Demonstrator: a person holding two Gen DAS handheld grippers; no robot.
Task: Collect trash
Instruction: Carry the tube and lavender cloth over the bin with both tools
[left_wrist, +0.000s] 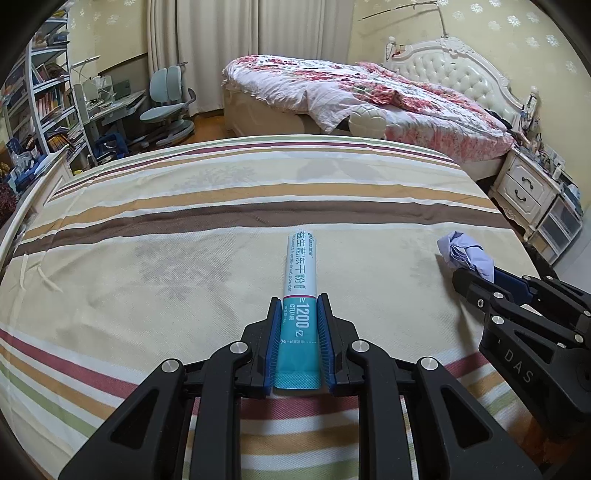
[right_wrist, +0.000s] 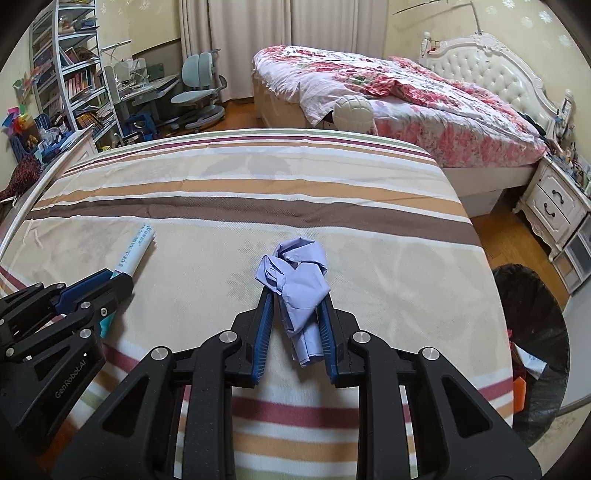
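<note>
On the striped bed (right_wrist: 258, 192), the left tool (left_wrist: 298, 306) grips a sachet (left_wrist: 300, 280); the right tool (right_wrist: 295, 299) loosely straddles crumpled paper (right_wrist: 295, 280), which could slip before reaching the bin (right_wrist: 535, 332) beside the bed.

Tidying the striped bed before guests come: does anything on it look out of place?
Yes: a teal-and-white powder sachet and crumpled lilac paper lie on the striped bedsheet, litter rather than bedding. The left gripper and right gripper each bracket one.
</note>
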